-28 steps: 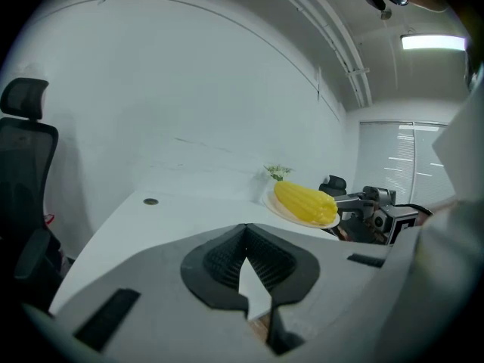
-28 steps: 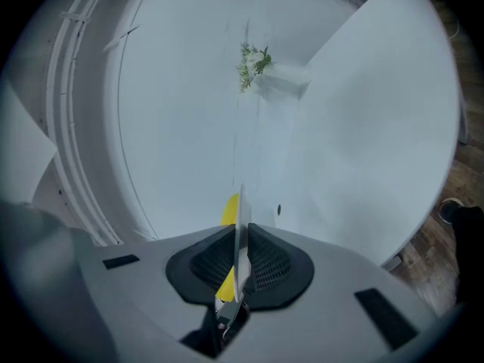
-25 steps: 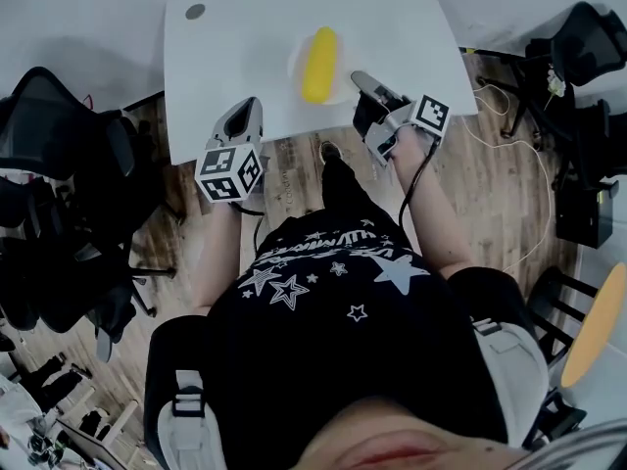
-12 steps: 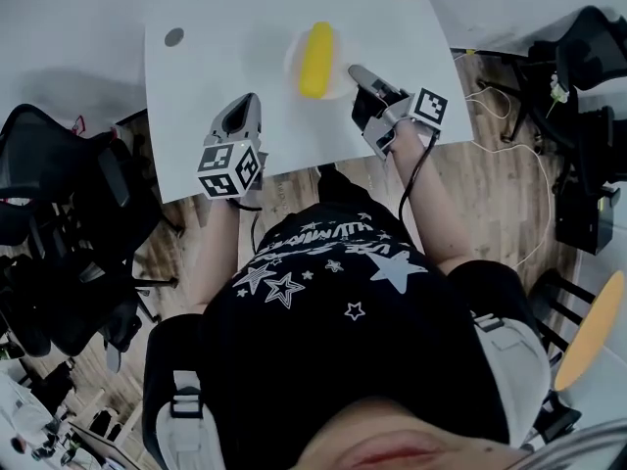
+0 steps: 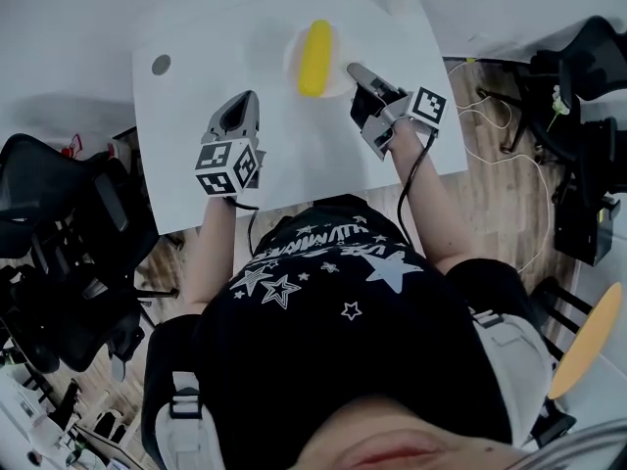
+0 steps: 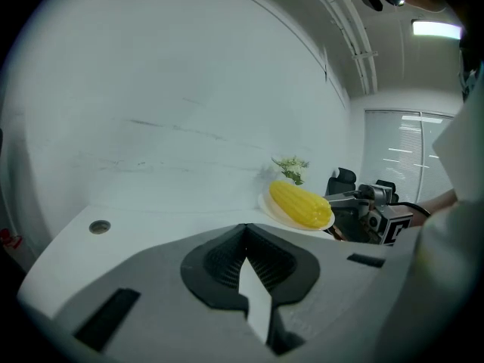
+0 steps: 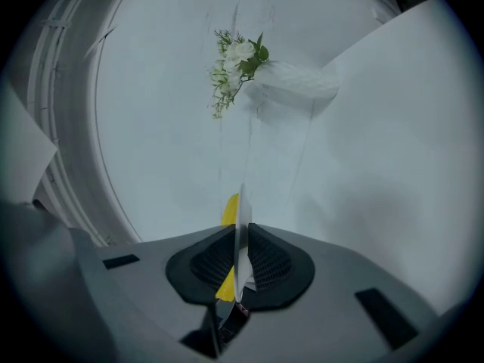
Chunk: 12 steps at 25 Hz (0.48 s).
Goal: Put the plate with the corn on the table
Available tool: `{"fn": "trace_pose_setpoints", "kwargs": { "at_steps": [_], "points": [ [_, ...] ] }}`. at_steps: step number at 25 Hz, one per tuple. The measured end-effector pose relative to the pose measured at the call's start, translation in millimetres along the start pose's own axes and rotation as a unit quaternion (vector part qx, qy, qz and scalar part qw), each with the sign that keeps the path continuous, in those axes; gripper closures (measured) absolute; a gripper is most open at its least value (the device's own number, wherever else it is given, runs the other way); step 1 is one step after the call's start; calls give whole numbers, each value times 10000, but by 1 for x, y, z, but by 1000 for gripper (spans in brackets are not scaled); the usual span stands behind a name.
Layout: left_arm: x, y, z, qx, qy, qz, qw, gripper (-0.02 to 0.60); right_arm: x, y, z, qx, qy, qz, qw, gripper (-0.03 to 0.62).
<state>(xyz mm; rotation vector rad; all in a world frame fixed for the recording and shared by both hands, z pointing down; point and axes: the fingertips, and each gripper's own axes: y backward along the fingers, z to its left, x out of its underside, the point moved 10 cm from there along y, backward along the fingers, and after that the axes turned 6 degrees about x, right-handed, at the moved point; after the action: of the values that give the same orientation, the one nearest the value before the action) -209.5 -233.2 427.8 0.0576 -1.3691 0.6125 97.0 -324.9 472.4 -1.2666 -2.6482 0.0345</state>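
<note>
- In the head view, a white desk (image 5: 196, 174) is seen from above.
- A plate (image 5: 292, 67) with a yellow corn (image 5: 315, 57) on it is seen over the far middle of the desk.
- The plate's right rim is pinched by the right claw (image 5: 353, 70).
- The left claw (image 5: 244, 104) is held over the middle of the desk, near the plate but apart from it.
- A small grey hole (image 5: 161, 65) is seen by the desk's far left corner.
- In the left gripper view, the left claw's jaws are shut together, with nothing between them.
- The plate and corn are seen ahead on the right.
- In the right gripper view, the jaws are clamped on the thin white plate rim, which is seen edge-on.
- Flowers (image 7: 238, 59) are seen at the desk's far edge.
- Whether the plate touches the desk cannot be told.
</note>
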Motion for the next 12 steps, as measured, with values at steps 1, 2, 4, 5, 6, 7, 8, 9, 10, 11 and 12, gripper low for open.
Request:
{"fn": "trace_pose_setpoints", "kwargs": {
  "at_steps": [1,2,4,5,6,7,8,9,10,11,12],
  "points": [
    [-2,-7,2,3,0,16,10000,574,-7,-4,-2,-22,2,0,10000,554],
    [-4,-14,3,12,7,28,10000,574,-13,-9,-5,-44,0,-4,10000,554],
    [-8,-28,5,60,30,44,10000,575,-25,-16,-9,-76,-23,-16,10000,554],
    [-10,-35,6,94,37,54,9999,574,-30,-20,-12,-82,-34,-24,10000,554],
    [-11,-42,7,124,37,68,9999,574,-36,-23,-15,-79,-39,-37,10000,554],
    [-13,-50,8,143,32,84,9999,574,-42,-26,-18,-67,-35,-57,10000,556],
    [-15,-59,8,147,27,97,9998,574,-49,-28,-21,-53,-22,-83,9999,554],
    [-16,-67,9,141,26,102,9998,574,-55,-31,-24,-37,-7,-108,9999,554],
    [-18,-76,11,129,26,99,9999,575,-62,-34,-28,-18,4,-131,9999,554],
    [-21,-84,14,113,23,90,9999,574,-68,-38,-32,-1,10,-152,9999,554],
    [-23,-92,17,98,14,81,9999,574,-74,-42,-36,7,12,-171,9999,554]
  ]
}}
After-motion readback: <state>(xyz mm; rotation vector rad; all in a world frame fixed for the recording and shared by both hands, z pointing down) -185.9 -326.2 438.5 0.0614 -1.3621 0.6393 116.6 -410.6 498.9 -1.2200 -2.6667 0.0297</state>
